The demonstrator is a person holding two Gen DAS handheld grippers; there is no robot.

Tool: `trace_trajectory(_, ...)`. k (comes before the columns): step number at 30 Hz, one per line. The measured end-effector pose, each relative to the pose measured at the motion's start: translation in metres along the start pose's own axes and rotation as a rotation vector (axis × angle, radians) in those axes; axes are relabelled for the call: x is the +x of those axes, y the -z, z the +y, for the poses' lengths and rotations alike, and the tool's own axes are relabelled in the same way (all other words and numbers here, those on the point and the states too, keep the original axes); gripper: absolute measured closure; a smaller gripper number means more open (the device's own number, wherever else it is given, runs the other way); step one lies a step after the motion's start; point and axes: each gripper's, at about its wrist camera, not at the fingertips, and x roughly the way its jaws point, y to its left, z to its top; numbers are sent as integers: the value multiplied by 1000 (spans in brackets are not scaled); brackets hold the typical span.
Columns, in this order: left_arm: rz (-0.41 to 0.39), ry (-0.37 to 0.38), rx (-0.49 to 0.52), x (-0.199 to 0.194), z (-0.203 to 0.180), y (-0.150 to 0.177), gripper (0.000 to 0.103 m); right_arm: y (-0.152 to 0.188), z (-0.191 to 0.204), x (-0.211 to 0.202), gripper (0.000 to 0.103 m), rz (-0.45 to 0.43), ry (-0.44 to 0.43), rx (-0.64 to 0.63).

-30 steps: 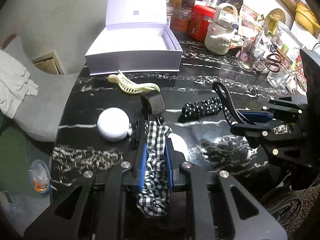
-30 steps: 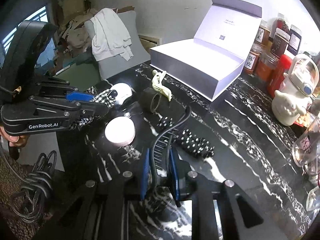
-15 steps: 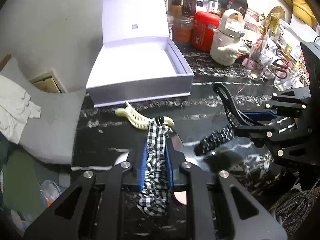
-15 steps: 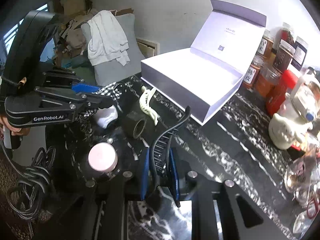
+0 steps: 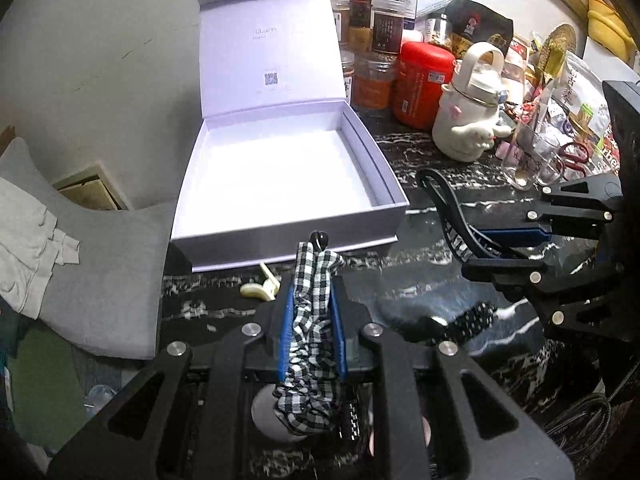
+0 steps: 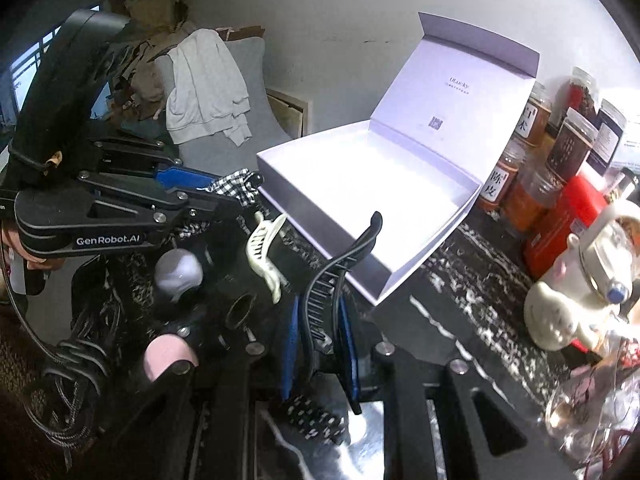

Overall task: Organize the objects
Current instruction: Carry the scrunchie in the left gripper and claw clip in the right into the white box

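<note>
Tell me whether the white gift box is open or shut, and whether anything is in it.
Open and empty: the white cardboard gift box has its hinged lid standing upright, and its bare white floor shows nothing inside.

A lived-in home; spice jars [image 5: 382, 28], kettle [image 5: 470, 120], clothes-draped chair [image 6: 208, 84]

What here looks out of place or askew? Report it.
Nothing looks spilled or broken. The white box sits open and empty while the cream claw clip lies loose on the black marble table. The checked scrunchie and black hair clip are held in the grippers.
</note>
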Motion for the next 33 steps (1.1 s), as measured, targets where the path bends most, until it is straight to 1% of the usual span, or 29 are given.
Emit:
trace_trajectory(4,4,6,-1,11,2,-10,87,-10,-9,7,83,-10,7,-9)
trace_trajectory(12,-15,-11,14,30,10,-39,87,-28,-26,24,83,-26,17,-7)
trace_trajectory(18,-14,-16,13,45,20,-59,87,-40,-37,35,83,-35,11,4)
trace_trajectory(20,-11,-11,7,50,23,-64,87,-45,-41,40,83,-35,8,10)
trace_trajectory(23,-2,29,-18,57,27,-72,87,-52,-47,44,83,-45,13,13)
trace_trajectory(26,-3,23,-20,64,28,-80,87,-61,-54,47,83,-57,18,14)
trace_trajectory(30,5,50,-30,72,33,-92,87,-73,-63,51,83,-65,19,15)
trace_trajectory(33,-6,36,-29,80,37,-104,87,-84,-69,56,83,-75,18,15)
